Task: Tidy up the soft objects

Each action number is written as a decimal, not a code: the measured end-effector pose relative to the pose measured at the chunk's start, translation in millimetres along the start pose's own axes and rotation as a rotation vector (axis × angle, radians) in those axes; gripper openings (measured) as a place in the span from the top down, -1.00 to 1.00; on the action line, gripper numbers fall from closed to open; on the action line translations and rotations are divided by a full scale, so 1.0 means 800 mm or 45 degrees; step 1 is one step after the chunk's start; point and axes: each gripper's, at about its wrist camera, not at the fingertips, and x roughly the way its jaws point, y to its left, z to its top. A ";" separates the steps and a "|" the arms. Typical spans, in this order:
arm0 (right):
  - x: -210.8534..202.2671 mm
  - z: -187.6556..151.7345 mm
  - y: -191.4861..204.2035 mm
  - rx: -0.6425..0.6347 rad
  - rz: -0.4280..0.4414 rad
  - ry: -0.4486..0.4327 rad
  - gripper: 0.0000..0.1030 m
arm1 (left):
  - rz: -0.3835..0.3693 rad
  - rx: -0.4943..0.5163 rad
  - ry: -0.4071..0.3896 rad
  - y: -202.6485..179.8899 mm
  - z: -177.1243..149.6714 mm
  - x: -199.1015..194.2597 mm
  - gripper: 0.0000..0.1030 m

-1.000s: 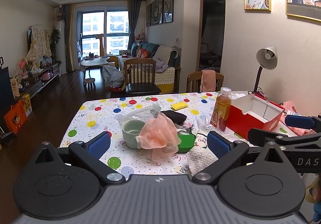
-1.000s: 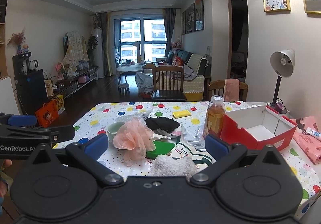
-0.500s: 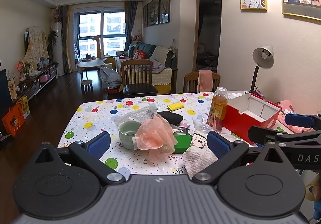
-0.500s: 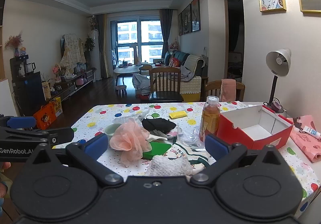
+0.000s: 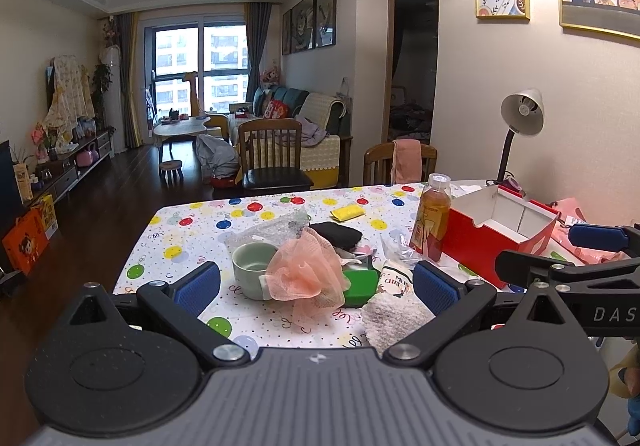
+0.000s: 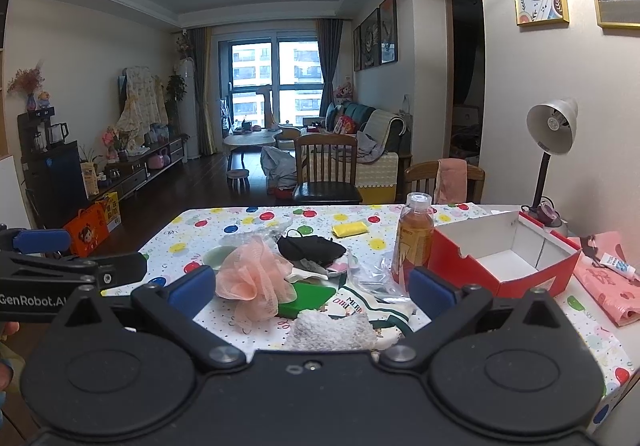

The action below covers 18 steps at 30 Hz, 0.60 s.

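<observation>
Pouf (image 5: 306, 270), peach mesh, ruffled, beside cup (image 5: 251, 269)

Bare polka-dot tablecloth (image 5: 180, 242) lies open at left, while the amber drink bottle (image 6: 413, 246) stands upright just beside the open red cardboard box (image 6: 472, 270), narrowing the right.

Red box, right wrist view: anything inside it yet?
No. The red box stands open on the table and only its bare white interior shows, while the pink mesh pouf lies outside it.
</observation>
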 end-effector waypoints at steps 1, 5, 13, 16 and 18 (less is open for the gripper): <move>0.000 0.000 0.000 -0.002 -0.001 -0.001 -0.99 | 0.000 -0.001 0.000 0.000 0.000 0.000 -1.00; 0.000 0.000 0.000 -0.002 -0.001 -0.001 -0.99 | -0.001 0.000 0.000 0.000 0.000 0.001 -1.00; 0.001 -0.001 -0.001 -0.005 -0.006 0.000 -0.99 | 0.000 0.002 0.000 0.000 0.000 0.002 -1.00; 0.000 0.002 -0.006 -0.009 -0.013 0.007 -0.99 | -0.005 0.004 0.007 0.000 0.002 0.007 -1.00; 0.003 0.004 -0.007 -0.015 -0.013 0.012 -0.99 | -0.013 0.001 0.025 0.001 0.003 0.013 -1.00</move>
